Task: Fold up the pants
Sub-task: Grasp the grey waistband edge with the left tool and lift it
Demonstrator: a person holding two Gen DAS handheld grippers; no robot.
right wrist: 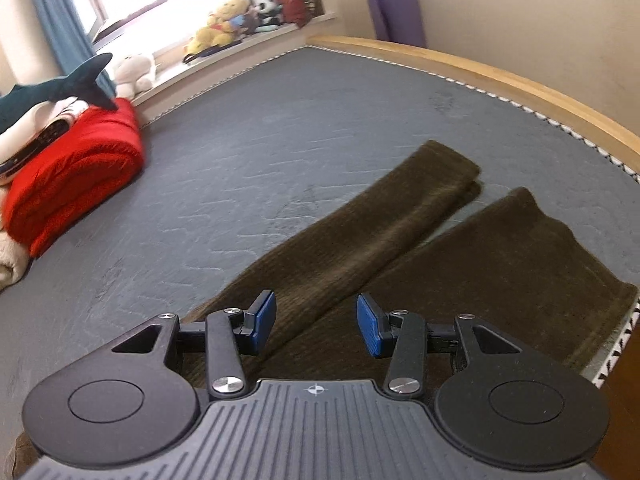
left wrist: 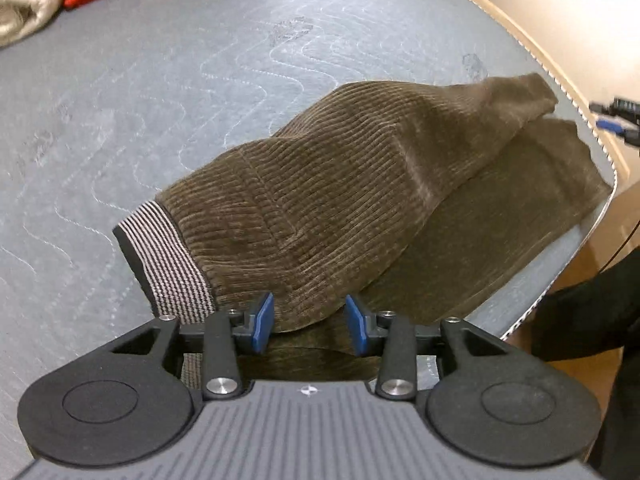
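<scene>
Dark olive corduroy pants [left wrist: 340, 200] lie on a grey quilted mattress [left wrist: 160, 100], with a striped waistband [left wrist: 168, 260] at the left. One leg lies folded over the other. My left gripper [left wrist: 310, 324] is open, its blue pads [left wrist: 262, 322] just above the pants' near edge, holding nothing. In the right wrist view the two pant legs [right wrist: 400, 240] stretch away, slightly apart at their ends. My right gripper [right wrist: 316, 324] is open above the legs and empty. It also shows at the right edge of the left wrist view [left wrist: 616, 120].
A folded red blanket [right wrist: 76, 176] with a plush shark [right wrist: 52, 88] and cream bedding sits at the mattress's far left. Stuffed toys [right wrist: 224, 24] line the window sill. A wooden bed frame [right wrist: 520, 80] borders the far side. The mattress edge [left wrist: 560, 280] runs close on the right.
</scene>
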